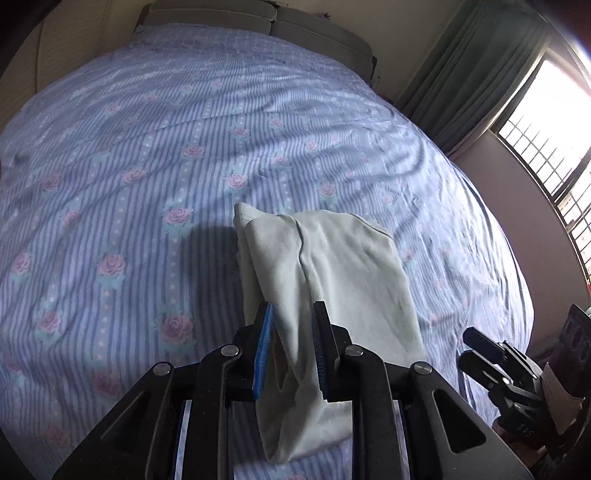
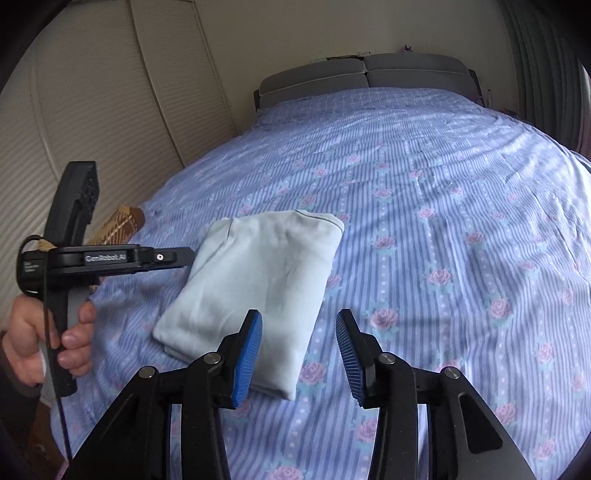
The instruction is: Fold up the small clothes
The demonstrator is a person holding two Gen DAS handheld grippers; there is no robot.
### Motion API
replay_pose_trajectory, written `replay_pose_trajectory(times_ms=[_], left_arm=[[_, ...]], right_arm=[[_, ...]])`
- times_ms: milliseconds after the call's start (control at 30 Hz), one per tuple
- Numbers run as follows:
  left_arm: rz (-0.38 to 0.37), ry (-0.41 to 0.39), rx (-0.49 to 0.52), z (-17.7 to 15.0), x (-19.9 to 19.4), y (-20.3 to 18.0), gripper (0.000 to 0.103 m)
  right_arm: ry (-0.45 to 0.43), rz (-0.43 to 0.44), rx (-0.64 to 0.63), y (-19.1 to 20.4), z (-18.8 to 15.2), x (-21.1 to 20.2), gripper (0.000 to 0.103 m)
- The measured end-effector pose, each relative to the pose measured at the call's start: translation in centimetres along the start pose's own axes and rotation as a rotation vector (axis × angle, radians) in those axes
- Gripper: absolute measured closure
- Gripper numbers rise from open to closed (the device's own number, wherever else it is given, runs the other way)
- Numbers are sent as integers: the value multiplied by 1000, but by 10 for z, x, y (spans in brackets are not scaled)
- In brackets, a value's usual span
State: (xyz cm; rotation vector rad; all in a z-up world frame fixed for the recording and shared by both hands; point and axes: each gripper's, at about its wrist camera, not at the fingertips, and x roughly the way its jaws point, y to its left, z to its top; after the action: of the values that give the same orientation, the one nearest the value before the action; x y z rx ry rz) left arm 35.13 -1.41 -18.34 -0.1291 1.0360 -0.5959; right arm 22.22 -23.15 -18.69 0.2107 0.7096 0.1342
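Left wrist view: the left gripper (image 1: 293, 347) has its two blue-padded fingers (image 1: 263, 354) closed onto the near edge of a pale mint-white folded garment (image 1: 332, 266), with a ridge of the cloth pinched between the pads. The garment extends away from the jaws across the bed sheet (image 1: 129, 166), a blue-and-white striped fabric printed with pink roses, and casts a dark shadow to its left. The padded grey headboard (image 1: 258, 18) closes the far end of the bed. A grey-green curtain (image 1: 476, 70) hangs beside a barred window (image 1: 546, 140) at the right. The right gripper (image 1: 495, 358) appears at the lower right edge, seen from the side.

Right wrist view: the right gripper (image 2: 299, 347) hovers with its fingers set wide apart, holding nothing; its left pad (image 2: 247, 358) overlaps the near corner of the garment (image 2: 258, 280) in this view, though contact cannot be determined. The garment lies as a compact, roughly rectangular packet on the sheet (image 2: 443, 221), nearer the left side of the bed. The left gripper (image 2: 184, 256) reaches in from the left, its tip at the garment's left edge, and the person's left hand (image 2: 48, 332) grips its handle. Louvred closet doors (image 2: 92, 110) line the wall on the left, and the headboard (image 2: 365, 75) stands at the far end.
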Motion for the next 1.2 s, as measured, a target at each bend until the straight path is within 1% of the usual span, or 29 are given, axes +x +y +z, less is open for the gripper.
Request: replay_pose_trajectory(times_ms=[33,67,100,167,233,300,367,467,533,567,633,667,767,867,967,1033,1133,1200], left_arm=[[-1,17,-7,2,7,3,82],[-5,31,-10,3,12,4,84],[-3,39,-10,2,15,5,92],[-1,28,-12,3,12,8,97],[-23,5,-30,8,2,13,97],[-8,-11,-23,15,-3,17,97],[18,4,15,18,4,16,97],[23,29,27,17,15,21,97],[11,11,27,14,9,20,94],[10,-1,31,12,3,18,89],[16,-25,52,6,-9,11,65],[24,-37,63,2,-15,7,62],[26,-30,79,-14,-22,2,62],[57,6,88,-32,-15,4,62],[82,30,51,-46,-7,13,62],[91,13,32,-51,-13,14,62],[86,-37,10,-54,-31,6,62],[71,-61,-20,-58,-42,-1,59]], right_arm=[[-4,1,4,-1,2,1,60],[-7,1,5,-1,4,3,60],[-10,2,2,-2,6,4,60],[-19,2,-2,-2,8,6,60],[-22,5,-3,-3,9,9,60],[-16,7,-3,-4,10,12,60],[-10,13,1,-5,11,17,60],[8,20,6,-5,12,24,60],[23,21,5,-4,11,27,60],[31,28,4,-4,11,28,60],[52,36,2,-4,9,30,60],[61,37,2,-4,9,31,59],[98,31,-19,-2,5,38,57],[133,14,-44,1,-3,45,57],[178,-26,-80,2,-12,52,57],[193,-18,-80,2,-15,51,57],[181,18,-68,2,-8,42,57],[168,42,-52,-1,3,37,49]])
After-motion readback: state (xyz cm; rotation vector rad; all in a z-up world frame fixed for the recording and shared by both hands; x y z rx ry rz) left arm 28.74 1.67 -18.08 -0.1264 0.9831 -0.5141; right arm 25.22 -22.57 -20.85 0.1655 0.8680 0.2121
